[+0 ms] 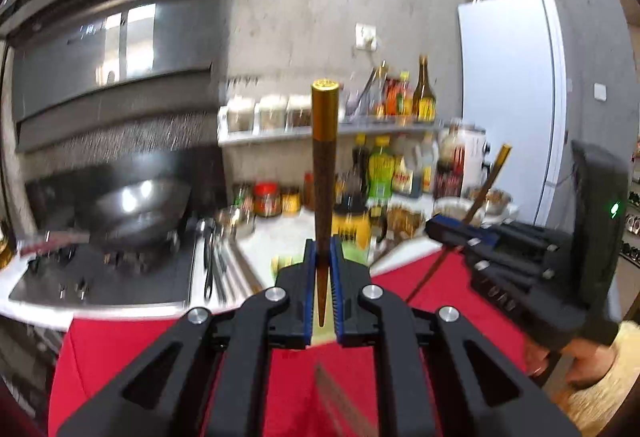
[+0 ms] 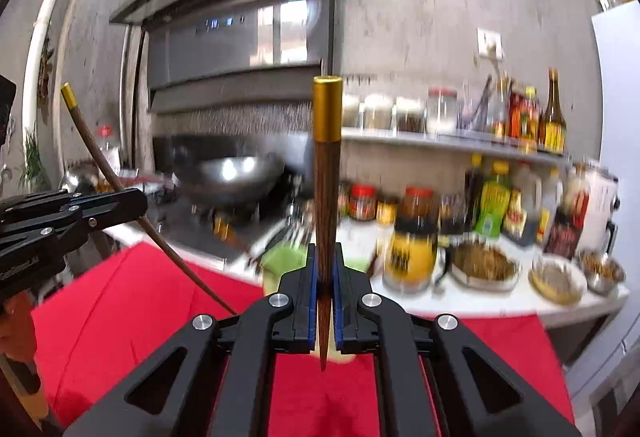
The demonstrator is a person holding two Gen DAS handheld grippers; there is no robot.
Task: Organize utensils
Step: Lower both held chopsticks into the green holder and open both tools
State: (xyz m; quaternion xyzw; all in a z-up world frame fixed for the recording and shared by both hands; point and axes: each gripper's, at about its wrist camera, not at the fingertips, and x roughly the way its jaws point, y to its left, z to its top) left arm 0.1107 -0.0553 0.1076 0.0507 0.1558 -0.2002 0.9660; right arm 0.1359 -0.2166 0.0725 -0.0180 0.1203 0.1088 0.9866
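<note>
My left gripper (image 1: 323,249) is shut on a dark wooden chopstick (image 1: 325,173) with a gold cap, which stands upright between the blue pads. The right gripper (image 2: 325,255) is shut on a matching gold-capped chopstick (image 2: 327,165), also upright. In the left wrist view the right gripper (image 1: 436,227) shows at the right with its chopstick (image 1: 486,185) slanting up. In the right wrist view the left gripper (image 2: 142,203) shows at the left with its chopstick (image 2: 120,185) leaning. Both grippers hang above a red cloth (image 2: 168,301).
A white counter (image 2: 472,297) beyond the cloth holds several sauce bottles, jars and bowls of food (image 2: 486,263). A wok (image 1: 136,201) sits on the black stove at the left. A shelf (image 2: 452,139) carries more jars. A white fridge (image 1: 512,97) stands at the right. A green container (image 2: 282,261) sits near the cloth's far edge.
</note>
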